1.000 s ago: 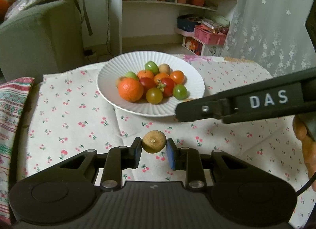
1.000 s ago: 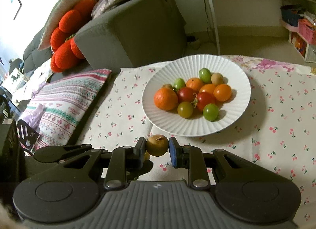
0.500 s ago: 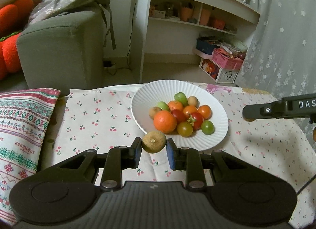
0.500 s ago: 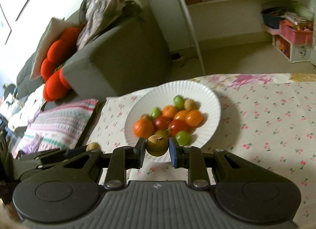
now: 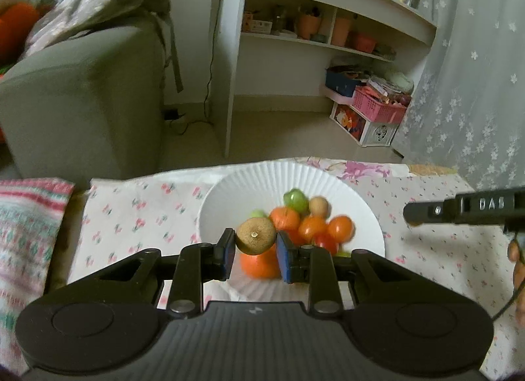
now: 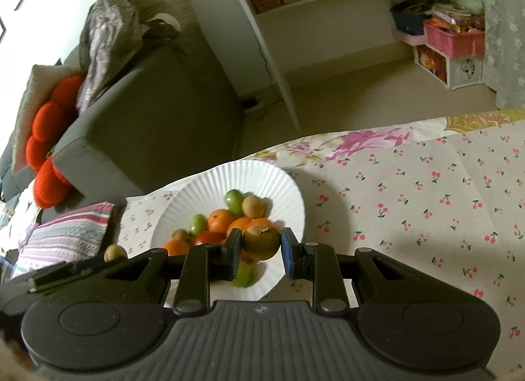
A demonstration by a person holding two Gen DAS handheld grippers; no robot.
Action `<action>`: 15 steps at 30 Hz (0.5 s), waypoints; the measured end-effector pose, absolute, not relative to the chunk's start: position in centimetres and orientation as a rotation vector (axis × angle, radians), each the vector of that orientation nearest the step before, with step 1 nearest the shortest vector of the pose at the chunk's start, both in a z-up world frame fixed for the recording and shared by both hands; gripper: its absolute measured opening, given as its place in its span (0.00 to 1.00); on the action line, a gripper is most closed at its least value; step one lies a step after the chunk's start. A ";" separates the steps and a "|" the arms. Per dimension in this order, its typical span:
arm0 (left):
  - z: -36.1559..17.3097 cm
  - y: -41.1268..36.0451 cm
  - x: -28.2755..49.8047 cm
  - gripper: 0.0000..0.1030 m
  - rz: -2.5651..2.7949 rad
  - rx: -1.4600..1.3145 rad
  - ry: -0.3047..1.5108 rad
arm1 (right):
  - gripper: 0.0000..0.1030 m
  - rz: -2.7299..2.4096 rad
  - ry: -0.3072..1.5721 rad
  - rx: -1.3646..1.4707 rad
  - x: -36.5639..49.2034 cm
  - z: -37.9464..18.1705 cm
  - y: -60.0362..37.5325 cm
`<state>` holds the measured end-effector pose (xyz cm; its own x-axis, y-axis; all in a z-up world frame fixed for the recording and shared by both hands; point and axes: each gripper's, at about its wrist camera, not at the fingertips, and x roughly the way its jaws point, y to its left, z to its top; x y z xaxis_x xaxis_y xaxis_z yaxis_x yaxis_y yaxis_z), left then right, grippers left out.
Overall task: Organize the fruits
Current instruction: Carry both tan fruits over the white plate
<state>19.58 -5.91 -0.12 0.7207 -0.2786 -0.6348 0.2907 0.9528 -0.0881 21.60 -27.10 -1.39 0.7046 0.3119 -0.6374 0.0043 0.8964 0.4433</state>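
Two hand-held grippers tilt downward over the white plate [image 5: 229,190]: the left hand-held gripper [image 5: 256,251] pinches a brown fruit [image 5: 256,239], the right hand-held gripper [image 6: 261,249] an olive-brown fruit [image 6: 261,243]. Oranges, tomatoes and green fruits fill the plate at lower centre.

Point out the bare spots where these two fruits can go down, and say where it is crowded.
Bare: the far ribbed rim of the white plate, behind the fruit pile, and the cherry-print cloth to the plate's right in the right wrist view. Crowded: the plate's middle and near side, heaped with fruit under both claws.
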 end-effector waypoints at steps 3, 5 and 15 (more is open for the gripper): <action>-0.4 -7.6 21.5 0.15 -0.303 0.046 0.700 | 0.22 0.167 0.775 0.431 22.6 -2.0 -27.5; -0.9 -8.2 22.7 0.15 -0.303 0.041 0.717 | 0.22 0.161 0.775 0.422 23.3 -2.3 -27.6; -2.9 -9.9 26.5 0.15 -0.274 0.066 0.780 | 0.22 0.194 0.757 0.404 25.6 -3.1 -26.8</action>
<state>26.45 -9.87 -2.86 0.6776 -0.2195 -0.7019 0.2684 0.9624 -0.0419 25.55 -26.77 -3.08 0.7142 0.3128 -0.6261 -0.0263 0.9060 0.4225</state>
